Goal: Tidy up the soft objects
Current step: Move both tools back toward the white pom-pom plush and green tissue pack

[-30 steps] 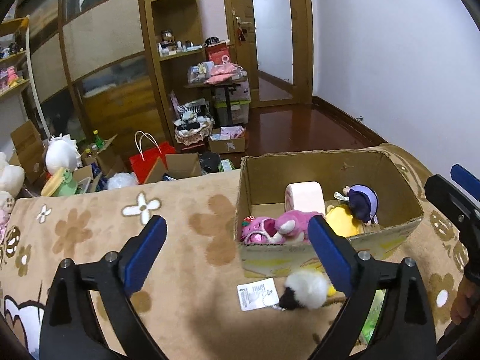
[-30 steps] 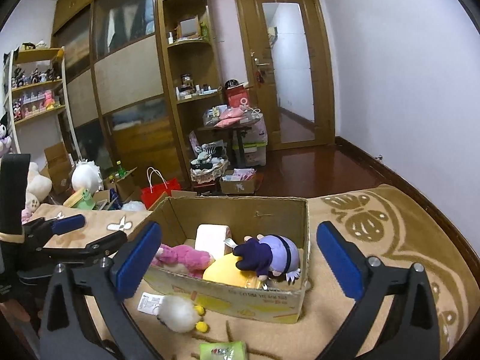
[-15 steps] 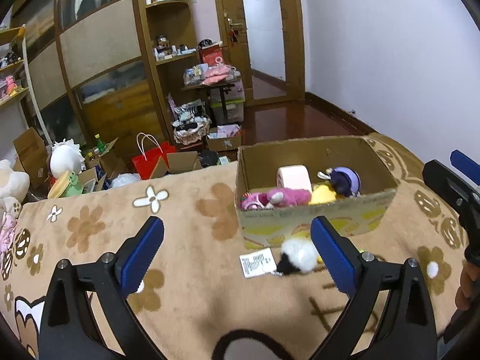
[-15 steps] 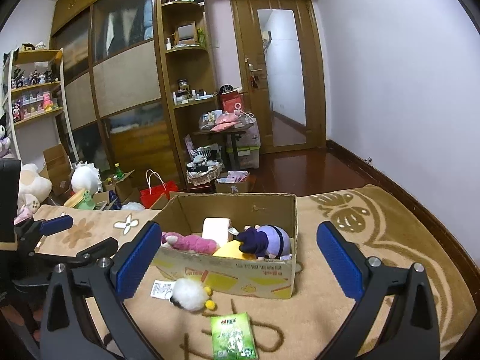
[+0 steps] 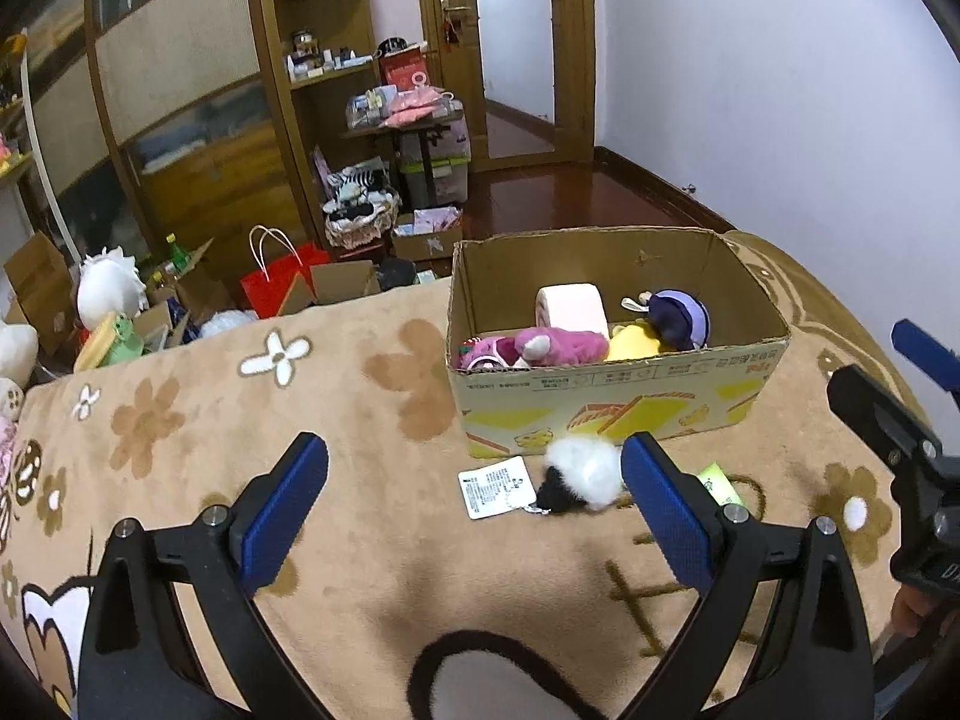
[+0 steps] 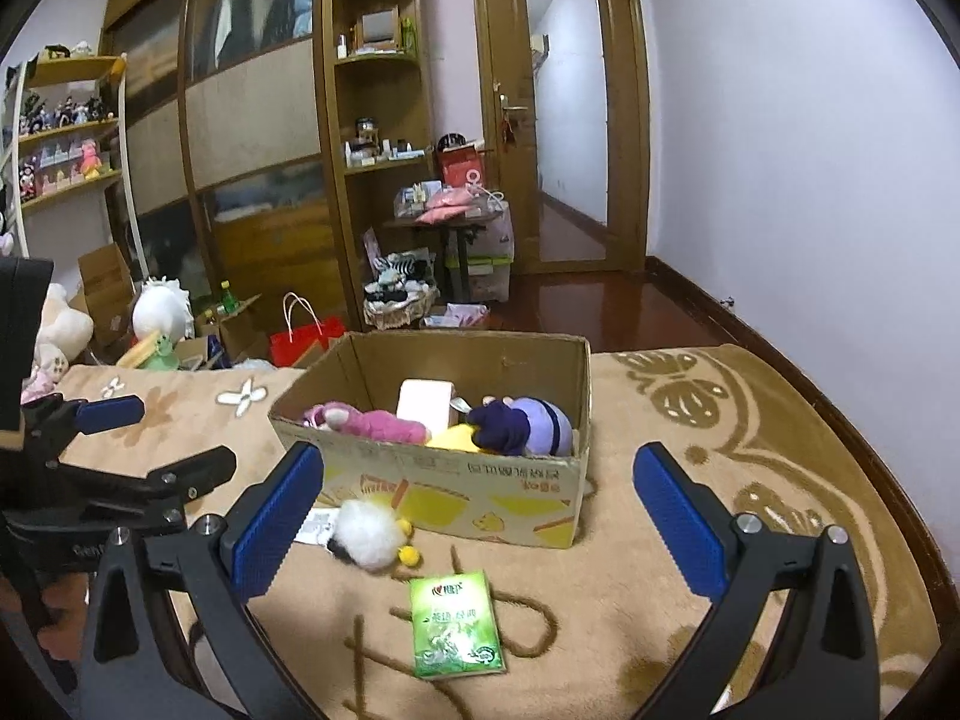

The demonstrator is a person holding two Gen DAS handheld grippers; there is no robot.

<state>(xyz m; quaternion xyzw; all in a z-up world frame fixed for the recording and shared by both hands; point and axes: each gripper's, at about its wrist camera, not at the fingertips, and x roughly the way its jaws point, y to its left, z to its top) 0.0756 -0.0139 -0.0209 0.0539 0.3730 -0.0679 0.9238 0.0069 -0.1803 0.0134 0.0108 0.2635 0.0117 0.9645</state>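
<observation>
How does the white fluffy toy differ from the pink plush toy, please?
The white fluffy toy lies on the blanket outside the cardboard box, against its front; the pink plush toy lies inside. The white one is round with a paper tag beside it; the pink one is long. Neither is held.

One cardboard box (image 6: 456, 483) holds four soft toys. Outside it lie one white fluffy plush (image 6: 363, 534), one paper tag (image 5: 495, 486) and one green tissue pack (image 6: 456, 624).
</observation>
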